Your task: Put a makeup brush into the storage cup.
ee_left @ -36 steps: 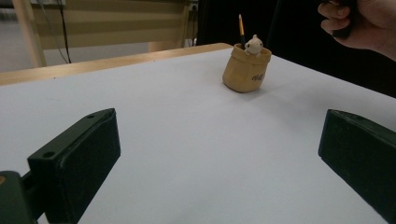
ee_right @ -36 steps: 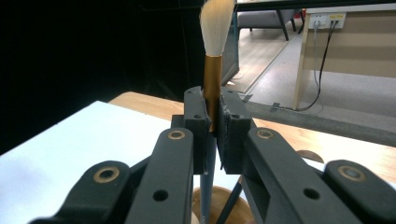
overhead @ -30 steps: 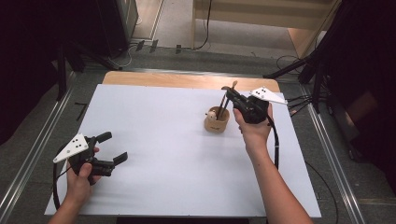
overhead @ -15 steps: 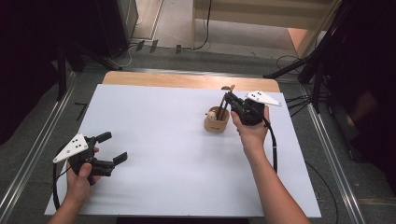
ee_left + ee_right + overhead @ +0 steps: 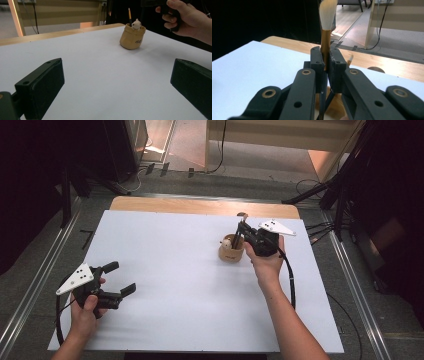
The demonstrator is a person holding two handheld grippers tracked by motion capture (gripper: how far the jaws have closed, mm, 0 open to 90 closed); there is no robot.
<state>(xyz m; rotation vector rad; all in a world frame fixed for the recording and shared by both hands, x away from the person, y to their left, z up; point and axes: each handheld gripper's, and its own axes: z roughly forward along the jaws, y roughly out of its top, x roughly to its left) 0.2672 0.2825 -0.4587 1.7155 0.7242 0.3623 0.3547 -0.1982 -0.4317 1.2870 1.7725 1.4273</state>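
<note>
place: lab – white-covered table (image 5: 190, 270) | black curtains (image 5: 30, 180) | floor cables (image 5: 220, 150)

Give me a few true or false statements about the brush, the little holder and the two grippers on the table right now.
1. The right gripper is shut on the brush. True.
2. The brush stands bristles up. True.
3. The left gripper is shut. False: its jaws stand wide apart with nothing between them.
4. The tan holder lies tipped on its side. False: it stands upright on the white table.
5. A small pale figure peeks out of the holder. True.
6. The left gripper touches the holder. False: it is far from it, near the table's front left.
</note>
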